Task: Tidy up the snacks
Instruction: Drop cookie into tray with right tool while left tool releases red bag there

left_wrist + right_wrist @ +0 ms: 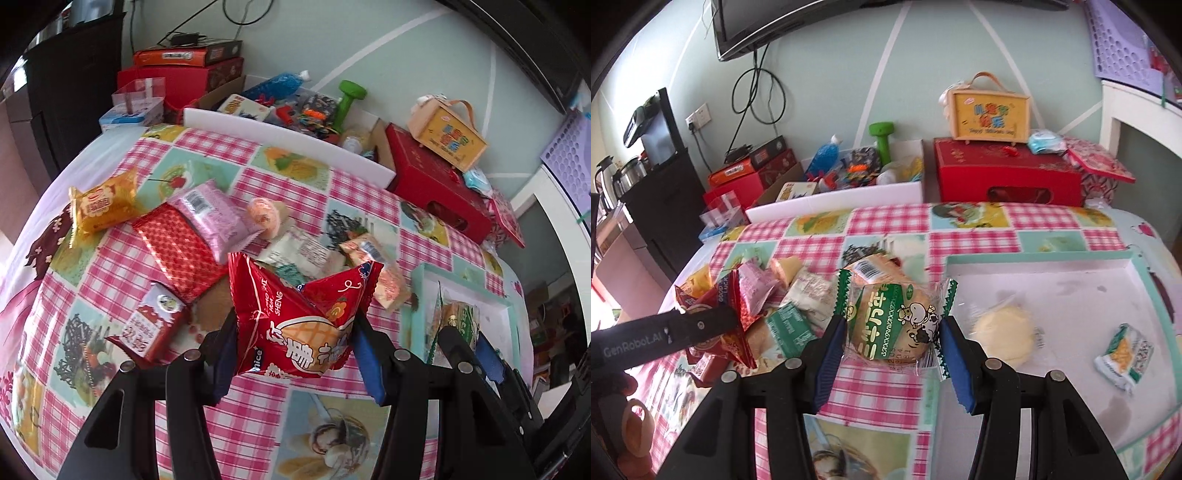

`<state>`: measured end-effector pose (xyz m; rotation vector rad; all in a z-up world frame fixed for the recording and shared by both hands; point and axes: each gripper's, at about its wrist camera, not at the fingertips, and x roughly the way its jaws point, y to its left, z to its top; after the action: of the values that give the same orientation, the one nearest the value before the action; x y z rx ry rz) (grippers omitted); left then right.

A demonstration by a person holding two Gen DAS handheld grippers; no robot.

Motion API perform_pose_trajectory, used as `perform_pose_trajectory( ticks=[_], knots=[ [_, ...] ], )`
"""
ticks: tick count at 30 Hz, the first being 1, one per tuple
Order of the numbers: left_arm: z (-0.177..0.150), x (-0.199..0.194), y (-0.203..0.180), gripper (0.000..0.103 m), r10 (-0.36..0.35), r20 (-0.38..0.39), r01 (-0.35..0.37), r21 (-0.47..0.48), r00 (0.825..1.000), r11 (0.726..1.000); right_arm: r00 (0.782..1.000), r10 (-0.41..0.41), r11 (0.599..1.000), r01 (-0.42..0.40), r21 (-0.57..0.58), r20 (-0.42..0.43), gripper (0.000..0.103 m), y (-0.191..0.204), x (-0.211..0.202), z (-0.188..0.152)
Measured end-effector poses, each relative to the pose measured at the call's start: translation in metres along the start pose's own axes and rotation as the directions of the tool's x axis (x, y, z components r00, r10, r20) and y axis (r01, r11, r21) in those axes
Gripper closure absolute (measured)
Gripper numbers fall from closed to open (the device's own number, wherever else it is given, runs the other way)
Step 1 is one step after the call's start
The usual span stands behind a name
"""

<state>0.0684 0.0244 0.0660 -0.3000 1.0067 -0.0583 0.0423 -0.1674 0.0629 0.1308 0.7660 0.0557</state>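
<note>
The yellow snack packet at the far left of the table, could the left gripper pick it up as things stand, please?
Probably not yet: the left gripper is shut on a red snack packet, so its jaws are full. The yellow snack packet lies uncovered on the tablecloth.

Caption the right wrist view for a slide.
Right gripper holds a green snack near the tray with two snacks inside.
</note>
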Motion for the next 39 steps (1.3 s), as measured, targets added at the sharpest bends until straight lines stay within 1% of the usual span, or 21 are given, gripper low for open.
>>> perform_pose_trajectory(
  ticks=[4, 6, 10, 13, 17, 19, 21, 24, 28, 34, 36, 39],
  knots=[
    [-0.005, 0.003, -0.021, 0.045, -0.02, -0.009, 0.02, 0.051, 1.0, 0.999, 0.998, -0.058, 0.998, 0.058, 0.028, 0.015, 0.048, -0.021, -0.009, 0.002],
    [-0.008, 0.002, -0.031, 0.045, -0.044, -0.012, 0.045, 0.075, 0.999, 0.996, 0.995, -0.096, 0.994, 0.095, 0.051, 0.017, 0.048, -0.036, -0.013, 0.002],
    [-0.016, 0.002, -0.061, 0.045, -0.073, -0.008, 0.073, 0.152, 0.997, 0.986, 0.984, -0.18, 0.979, 0.178, 0.099, 0.015, 0.048, -0.067, -0.022, 0.0],
    [-0.025, 0.004, -0.087, 0.045, -0.095, -0.015, 0.096, 0.215, 0.995, 0.972, 0.971, -0.239, 0.959, 0.235, 0.158, 0.008, 0.048, -0.096, -0.029, -0.003],
    [-0.039, 0.009, -0.119, 0.045, -0.127, -0.045, 0.135, 0.288, 0.991, 0.948, 0.962, -0.274, 0.936, 0.268, 0.229, -0.004, 0.048, -0.126, -0.038, -0.006],
    [-0.047, 0.013, -0.133, 0.045, -0.132, -0.058, 0.144, 0.323, 0.989, 0.935, 0.958, -0.287, 0.925, 0.28, 0.258, -0.009, 0.048, -0.138, -0.043, -0.009],
    [-0.056, 0.019, -0.146, 0.045, -0.131, -0.076, 0.149, 0.356, 0.989, 0.922, 0.958, -0.288, 0.917, 0.28, 0.284, -0.016, 0.048, -0.147, -0.045, -0.011],
    [-0.065, 0.028, -0.158, 0.045, -0.129, -0.099, 0.157, 0.383, 0.987, 0.91, 0.961, -0.274, 0.916, 0.27, 0.298, -0.029, 0.048, -0.152, -0.044, -0.013],
    [-0.071, 0.04, -0.168, 0.045, -0.114, -0.12, 0.154, 0.406, 0.986, 0.901, 0.975, -0.214, 0.925, 0.223, 0.308, -0.064, 0.048, -0.154, -0.032, -0.018],
    [-0.077, 0.052, -0.17, 0.045, -0.098, -0.137, 0.148, 0.426, 0.986, 0.893, 0.978, -0.145, 0.913, 0.192, 0.361, -0.151, 0.047, -0.163, -0.008, -0.031],
    [-0.078, 0.055, -0.171, 0.045, -0.098, -0.14, 0.149, 0.429, 0.985, 0.891, 0.976, -0.151, 0.911, 0.199, 0.362, -0.155, 0.047, -0.166, -0.007, -0.032],
    [-0.08, 0.055, -0.173, 0.045, -0.102, -0.142, 0.155, 0.439, 0.985, 0.885, 0.968, -0.192, 0.905, 0.238, 0.353, -0.162, 0.047, -0.169, -0.008, -0.031]
  ],
)
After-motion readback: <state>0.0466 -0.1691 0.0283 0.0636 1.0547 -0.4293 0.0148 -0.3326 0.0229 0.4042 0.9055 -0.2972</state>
